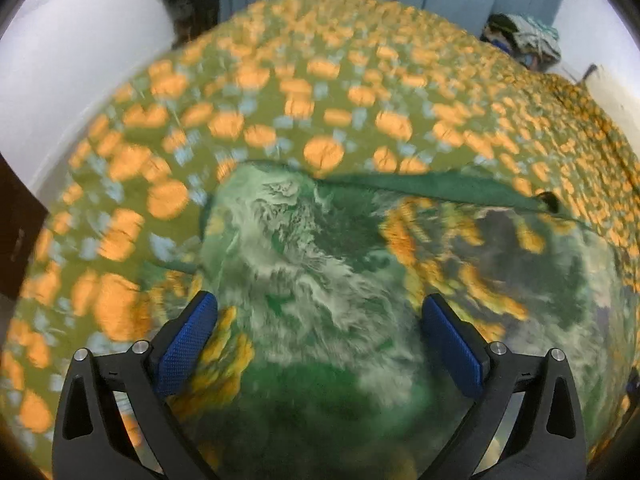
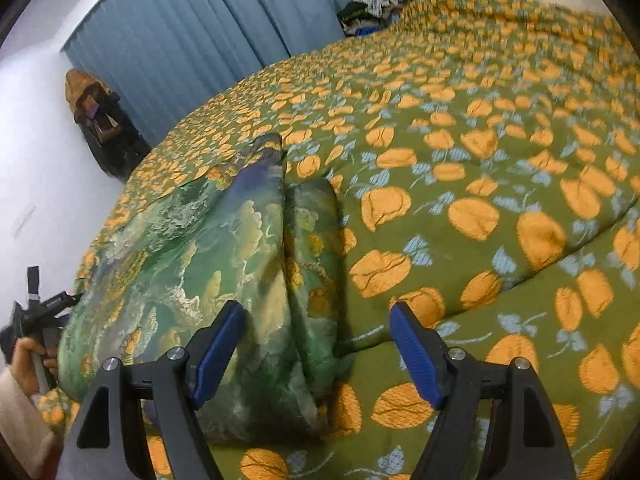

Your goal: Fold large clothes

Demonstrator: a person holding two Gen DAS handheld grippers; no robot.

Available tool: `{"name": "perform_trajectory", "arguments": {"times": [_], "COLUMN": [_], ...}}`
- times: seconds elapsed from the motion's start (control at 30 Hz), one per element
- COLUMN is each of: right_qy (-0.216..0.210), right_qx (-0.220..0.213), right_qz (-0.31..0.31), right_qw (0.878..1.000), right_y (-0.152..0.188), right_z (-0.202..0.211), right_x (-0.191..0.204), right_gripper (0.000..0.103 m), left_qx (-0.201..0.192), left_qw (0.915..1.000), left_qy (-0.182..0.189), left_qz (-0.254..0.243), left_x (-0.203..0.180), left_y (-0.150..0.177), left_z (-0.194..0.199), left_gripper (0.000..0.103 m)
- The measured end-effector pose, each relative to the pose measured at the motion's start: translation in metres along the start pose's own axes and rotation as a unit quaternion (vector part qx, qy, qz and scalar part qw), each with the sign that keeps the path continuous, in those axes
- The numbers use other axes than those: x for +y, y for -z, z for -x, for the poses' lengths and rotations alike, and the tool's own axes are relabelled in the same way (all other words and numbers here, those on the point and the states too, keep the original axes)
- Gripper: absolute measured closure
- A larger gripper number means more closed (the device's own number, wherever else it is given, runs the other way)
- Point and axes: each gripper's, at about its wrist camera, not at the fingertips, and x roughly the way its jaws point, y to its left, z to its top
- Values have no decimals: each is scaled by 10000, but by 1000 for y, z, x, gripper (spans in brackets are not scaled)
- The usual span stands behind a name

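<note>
A large green garment (image 1: 312,264) with white and orange print lies spread on the bed. In the left wrist view its dark green hem (image 1: 432,186) runs across the far side. My left gripper (image 1: 318,320) is open just above the cloth, holding nothing. In the right wrist view the garment (image 2: 208,264) lies bunched in long folds at the left. My right gripper (image 2: 318,328) is open over its near right edge, empty. The left gripper (image 2: 44,312) and the hand holding it show at the far left of the right wrist view.
The bed is covered by an olive spread (image 2: 480,184) with orange flowers. Blue curtains (image 2: 192,40) hang behind. A pile of clothes (image 2: 380,0) sits at the far corner. A dark bag (image 2: 104,128) leans on the white wall.
</note>
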Motion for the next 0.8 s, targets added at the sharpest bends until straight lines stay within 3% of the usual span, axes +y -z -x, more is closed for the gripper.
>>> {"name": "perform_trajectory", "arguments": {"times": [0.07,0.13,0.27,0.37,0.47,0.53,0.67,0.8], "right_qy": [-193,-437,-803,-850,-908,-962,-1108,-1169], "right_qx": [104,273,580,618,661,709,836,884], "right_qz": [-107,-229,-398,-388,-412,-394,-444,-526], "right_qw": [9997,9984,9943,9937,9928,9921,9893,9878], "right_y": [4,7,9,11,16,19,20,20], "right_z": [1,-4,-17,-17,-13,-13,-18,-18], "right_x": [-7,-11,-10,-8,-12,-13,-15,-15], "right_gripper": [26,26,26,26,26,26,23,23], "left_qx": [-335,-522,-455,-93,507,537,445,432], "left_qw": [9988,9937,9785,9804,9886,9884,9872,9764], "left_qy": [195,657,1369,1285,655,725,662,821], "left_qz": [-298,-743,-1477,-1490,-1254,-1226,-1380,-1952], "left_x": [-19,-50,-126,-157,-163,-161,-164,-163], "left_y": [2,6,17,21,30,36,37,60], "left_z": [38,69,88,53,-14,-33,-25,15], "left_gripper": [1,1,1,1,0,0,0,1]}}
